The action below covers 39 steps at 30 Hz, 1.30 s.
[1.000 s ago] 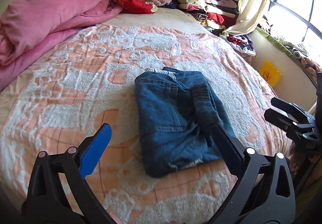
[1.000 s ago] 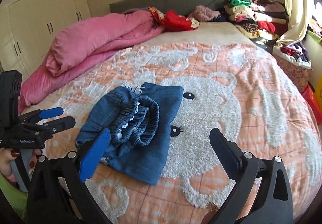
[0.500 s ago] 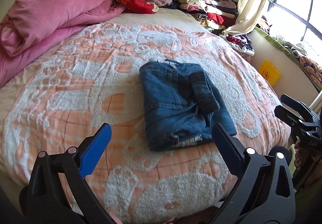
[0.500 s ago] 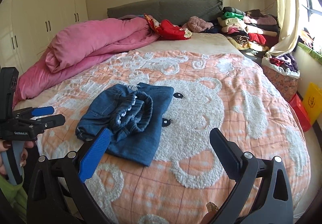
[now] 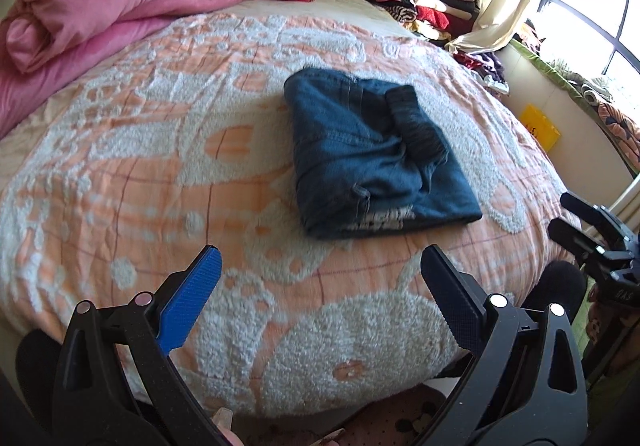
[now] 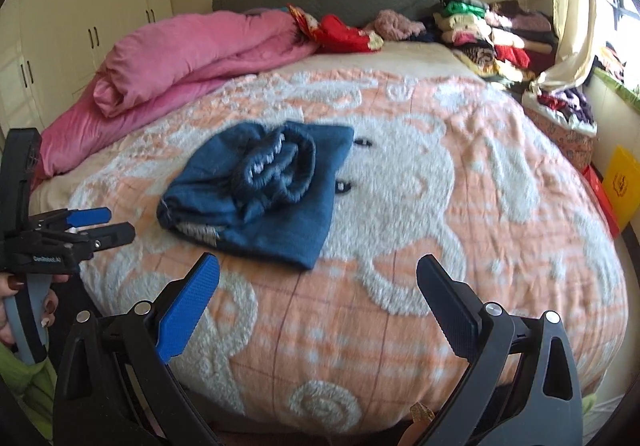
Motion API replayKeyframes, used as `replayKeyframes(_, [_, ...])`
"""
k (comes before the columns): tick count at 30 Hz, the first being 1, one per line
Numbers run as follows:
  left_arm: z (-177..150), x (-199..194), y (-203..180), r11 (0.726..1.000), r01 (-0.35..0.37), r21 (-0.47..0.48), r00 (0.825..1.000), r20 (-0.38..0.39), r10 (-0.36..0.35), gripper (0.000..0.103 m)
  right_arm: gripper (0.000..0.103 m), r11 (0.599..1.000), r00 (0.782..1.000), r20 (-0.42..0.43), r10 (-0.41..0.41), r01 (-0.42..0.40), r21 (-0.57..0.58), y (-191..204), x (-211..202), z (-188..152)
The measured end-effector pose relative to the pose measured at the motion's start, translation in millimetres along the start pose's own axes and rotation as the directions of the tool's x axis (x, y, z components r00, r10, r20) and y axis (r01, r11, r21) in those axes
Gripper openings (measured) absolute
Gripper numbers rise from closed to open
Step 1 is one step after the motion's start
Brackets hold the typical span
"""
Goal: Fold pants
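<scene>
Lying folded on the bedspread [image 5: 120, 173], blue denim pants [image 5: 372, 157], elastic waistband bunched on top, both tongs released

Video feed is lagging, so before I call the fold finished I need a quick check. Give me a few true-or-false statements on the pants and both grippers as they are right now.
1. The pants lie folded in a compact bundle on the bedspread. True.
2. The left gripper is shut on the pants. False: its jaws are spread and hold nothing.
3. The right gripper is open and empty. True.
4. Both grippers are touching the denim. False: each hangs off the near edge of the bed, apart from the bundle.
5. The pink duvet lies on top of the pants. False: it is bunched at the far left of the bed, well apart from them.
</scene>
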State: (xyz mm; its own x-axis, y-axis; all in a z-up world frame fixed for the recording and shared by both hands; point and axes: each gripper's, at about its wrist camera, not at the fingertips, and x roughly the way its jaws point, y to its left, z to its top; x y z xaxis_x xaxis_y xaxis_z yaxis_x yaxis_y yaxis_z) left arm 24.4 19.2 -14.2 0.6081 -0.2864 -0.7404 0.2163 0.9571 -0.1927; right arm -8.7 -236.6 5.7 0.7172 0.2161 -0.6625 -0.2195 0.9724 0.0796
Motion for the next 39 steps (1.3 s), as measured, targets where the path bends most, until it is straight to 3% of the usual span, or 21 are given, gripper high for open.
replayKeyframes(6, [-4, 8, 3, 1.0, -0.009, -0.006, 1.0, -0.021, 0.009, 0.094, 0.098, 0.999, 0.998, -0.055, -0.02, 0.022, 0.028, -7, 19, -12])
replayKeyframes(39, [0, 5, 5, 0.999, -0.033, -0.015, 0.999, -0.015, 0.033, 0.094, 0.098, 0.999, 0.999, -0.027, -0.038, 0.038, 0.017, -8, 8, -5])
